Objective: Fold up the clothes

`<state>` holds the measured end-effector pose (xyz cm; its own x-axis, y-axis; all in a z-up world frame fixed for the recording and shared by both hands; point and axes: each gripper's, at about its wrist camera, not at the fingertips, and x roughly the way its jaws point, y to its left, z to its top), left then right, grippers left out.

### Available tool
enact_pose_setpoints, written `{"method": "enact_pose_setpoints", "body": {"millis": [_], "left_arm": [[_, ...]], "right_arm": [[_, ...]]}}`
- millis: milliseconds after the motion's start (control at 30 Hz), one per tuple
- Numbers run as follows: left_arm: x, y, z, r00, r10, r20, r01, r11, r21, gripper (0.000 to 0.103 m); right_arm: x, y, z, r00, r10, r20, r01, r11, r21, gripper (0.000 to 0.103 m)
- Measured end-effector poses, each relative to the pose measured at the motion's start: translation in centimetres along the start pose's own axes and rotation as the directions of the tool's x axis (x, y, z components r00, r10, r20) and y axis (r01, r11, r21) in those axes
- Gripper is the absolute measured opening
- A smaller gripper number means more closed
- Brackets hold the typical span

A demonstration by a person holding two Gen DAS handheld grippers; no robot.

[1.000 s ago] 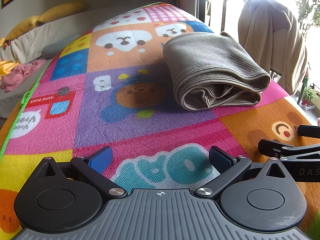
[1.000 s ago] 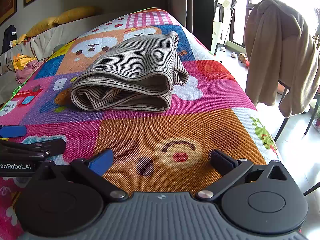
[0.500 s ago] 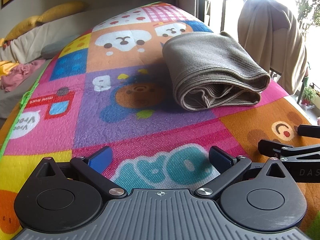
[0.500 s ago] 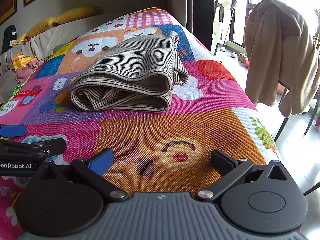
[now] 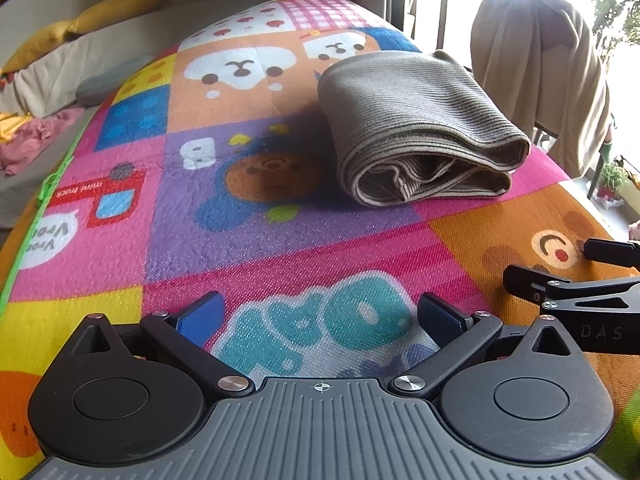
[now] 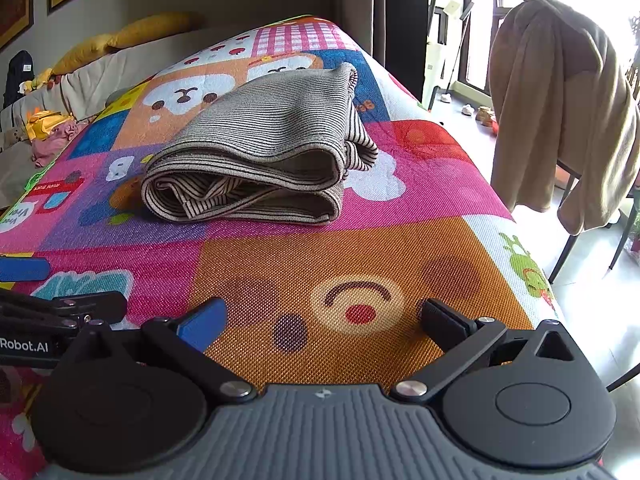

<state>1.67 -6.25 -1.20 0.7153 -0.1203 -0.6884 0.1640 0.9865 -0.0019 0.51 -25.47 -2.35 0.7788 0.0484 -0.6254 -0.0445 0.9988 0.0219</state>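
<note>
A grey-brown striped garment lies folded in a thick bundle on the colourful cartoon mat. My left gripper is open, low over the mat's near end, well short of the bundle and to its left, with nothing between its fingers. My right gripper is open too, over the orange bear patch in front of the bundle, holding nothing. Each gripper shows at the edge of the other's view: the right gripper and the left gripper.
A beige cloth hangs over a chair right of the mat. Yellow cushions and pink clothes lie on a couch to the left. Beyond the mat's right edge the floor drops away.
</note>
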Motion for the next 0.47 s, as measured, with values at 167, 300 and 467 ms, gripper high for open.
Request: {"method": "enact_pose_setpoints", "body": {"millis": [167, 300, 467], "left_arm": [[-0.73, -0.41, -0.74, 1.0, 0.01, 0.006, -0.01, 1.0, 0.014, 0.103], [-0.79, -0.41, -0.8, 1.0, 0.013, 0.01, -0.013, 1.0, 0.007, 0.103], [-0.82, -0.3, -0.89, 1.0, 0.006, 0.018, -0.006, 1.0, 0.002, 0.103]], "right_arm": [[0.04, -0.08, 0.01, 1.0, 0.001, 0.0, -0.001, 1.0, 0.001, 0.103], [-0.01, -0.03, -0.01, 1.0, 0.0, 0.0, 0.0, 1.0, 0.0, 0.103], [0.01, 0.0, -0.02, 1.0, 0.0, 0.0, 0.0, 1.0, 0.0, 0.103]]}}
